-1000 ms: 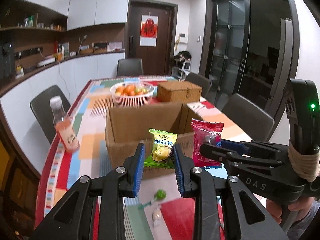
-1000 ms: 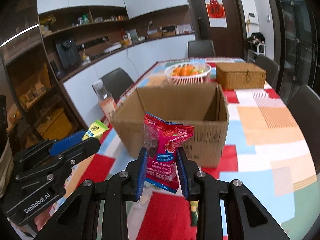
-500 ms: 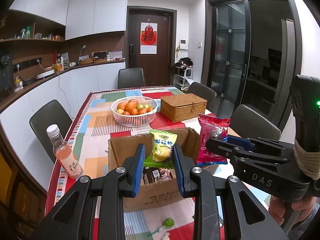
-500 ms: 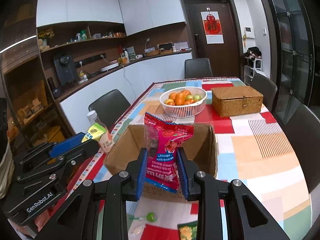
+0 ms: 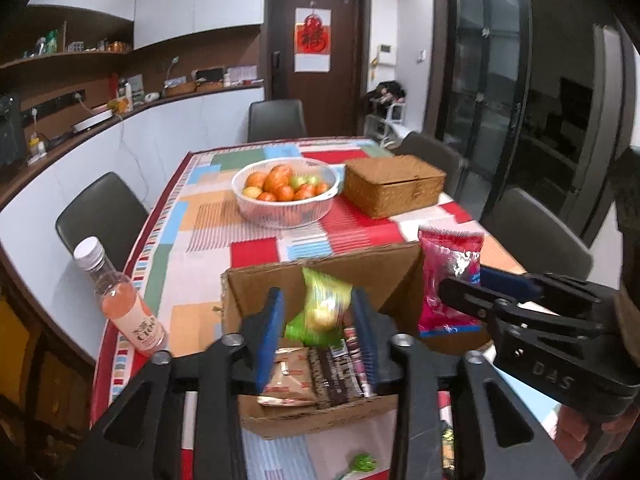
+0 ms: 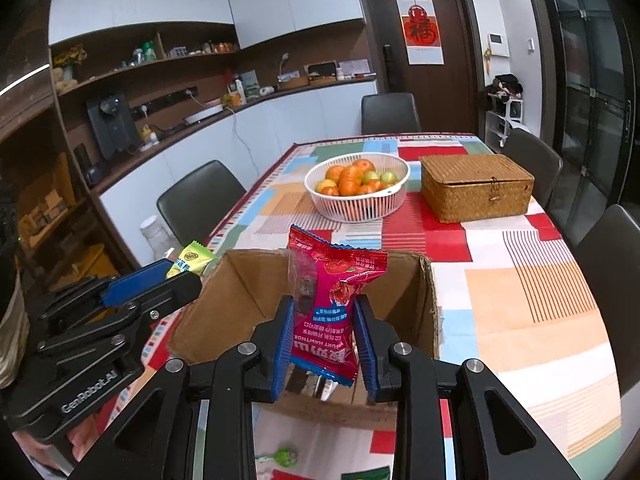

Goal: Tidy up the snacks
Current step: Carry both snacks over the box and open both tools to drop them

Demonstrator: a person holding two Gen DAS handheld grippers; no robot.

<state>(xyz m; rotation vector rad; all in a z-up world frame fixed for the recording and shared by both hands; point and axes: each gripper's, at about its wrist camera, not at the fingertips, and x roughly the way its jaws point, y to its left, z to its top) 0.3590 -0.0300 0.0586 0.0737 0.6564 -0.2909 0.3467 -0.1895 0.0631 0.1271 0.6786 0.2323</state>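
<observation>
Left tongs (image 5: 318,330) just opened, releasing green packet (image 5: 322,306) above cardboard box (image 5: 256,292); right tongs (image 6: 324,340) clenched red packet (image 6: 334,304).

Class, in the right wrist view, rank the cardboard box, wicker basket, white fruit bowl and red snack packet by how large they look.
1. cardboard box
2. wicker basket and white fruit bowl: about alike
3. red snack packet, though nearness to the camera enlarges it
</observation>
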